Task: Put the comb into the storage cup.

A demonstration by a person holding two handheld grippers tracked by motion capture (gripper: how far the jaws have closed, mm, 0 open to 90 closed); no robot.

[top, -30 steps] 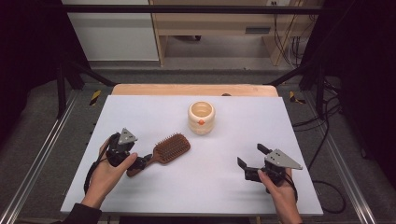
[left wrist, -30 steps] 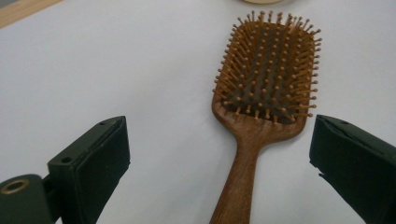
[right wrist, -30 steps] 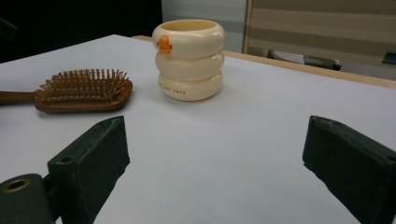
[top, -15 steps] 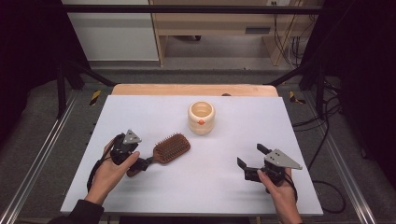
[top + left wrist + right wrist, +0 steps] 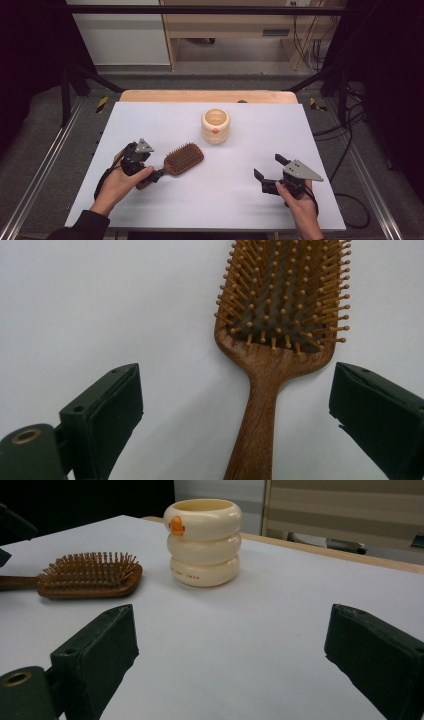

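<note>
1. A white table [image 5: 150, 120] stands in a dark room, with a cream cup [image 5: 215, 126] toward its far side.
2. The hairbrush [image 5: 183, 158] lies bristles-up, its handle pointing at the left gripper [image 5: 159, 175], the nearer one.
3. The left gripper view shows its jaws spread either side of the handle [image 5: 260, 410], not touching.
4. The right gripper [image 5: 266, 172] hovers spread, well apart.
</note>
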